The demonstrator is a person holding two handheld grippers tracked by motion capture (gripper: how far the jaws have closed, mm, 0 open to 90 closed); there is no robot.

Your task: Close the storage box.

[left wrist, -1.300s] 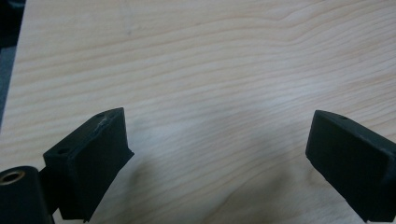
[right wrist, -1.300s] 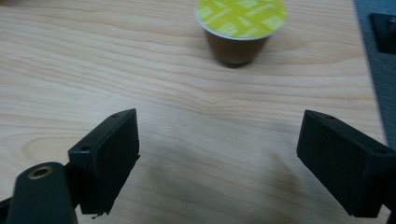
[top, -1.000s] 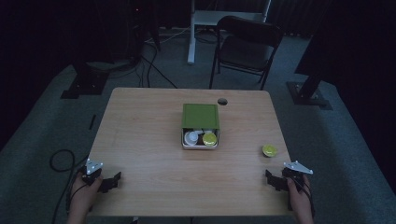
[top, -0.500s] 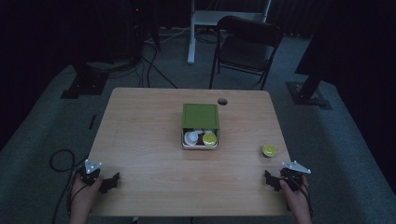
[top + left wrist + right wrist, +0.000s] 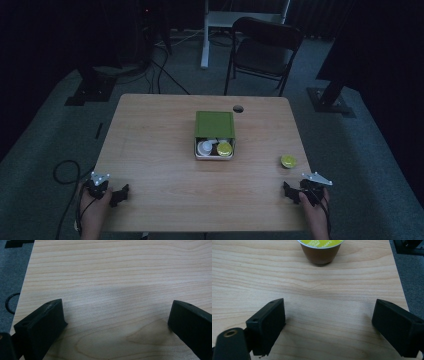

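On near right of the light wooden worktop (image 5: 165, 130), just ahead of the right tongs (image 5: 295, 192), stands a small brown plastic coffee capsule with yellow-green foil lid (image 5: 288, 160). Right gripper view confirms: capsule (image 5: 321, 250) upright, narrow end down, lid up, directly beyond the right tongs (image 5: 329, 327), apart from them, no contact. Jaws spread wide, nothing between them.

Left tongs (image 5: 116, 194) at near left corner, well apart from capsule; in left gripper view the left tongs (image 5: 115, 327) likewise stand wide apart over bare wood, holding nothing.

Centre of worktop: green-lidded square box, white base (image 5: 214, 134), lid slid toward far side, near part exposed. Inside: a white capsule-like item (image 5: 205, 147) and a second yellow-lidded capsule (image 5: 224, 148), side by side.

Handling assessment (judgement): loose capsule prob. v. light, thin-walled, tapered body. Wall smooth, likely slippery; taper may let it squirt downward out of a pinch. Foil lid fragile, avoid pressing or puncturing. Tips easily if nudged at rim.

Recommended hold: across the body just under the lid flange, jaws on opp. sides, flange acting as stop. Moderate squeeze only; excess may dent wall. Approach level, low to worktop.
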